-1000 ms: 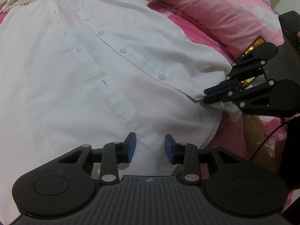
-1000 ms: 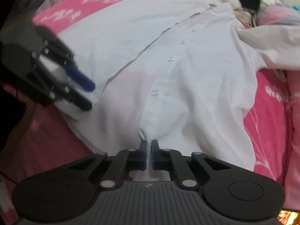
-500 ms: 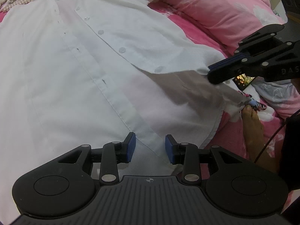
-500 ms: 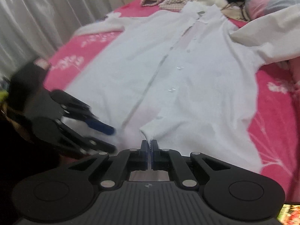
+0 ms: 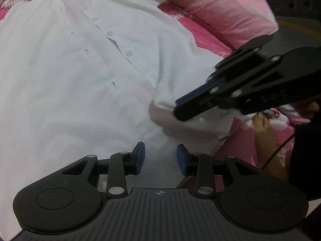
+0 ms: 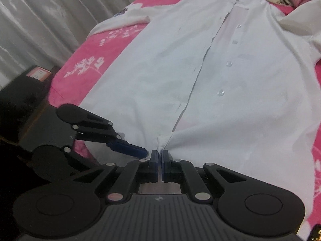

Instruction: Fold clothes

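White button-up shirt (image 6: 230, 76) lies front-up and spread along the pink floral bed (image 6: 84, 60), collar at the far end, hem nearest the cameras. No fold made yet, as far as I can judge: both front panels flat, one sleeve out to each side of the shirt. Placket unbuttoned; the panel with the buttons (image 6: 220, 93) meets the other along the centre line.

Right gripper (image 6: 159, 156): jaws nearly together, pinching the bottom corner of the button panel at the hem, cloth bunched between the pads. Likely closing the front before folding.

Left gripper (image 5: 160, 158): jaws wide apart, holding nothing, hovering over the shirt hem just beside the right gripper.

Left to do, by my reading: square the fronts, fold in sleeves and sides, fold the body.

Other clothes heaped beyond the collar; pink pillow (image 5: 230, 14) beside the shirt.

Writing: embossed letters on the right gripper's side, too blurred to read. No brand legible.
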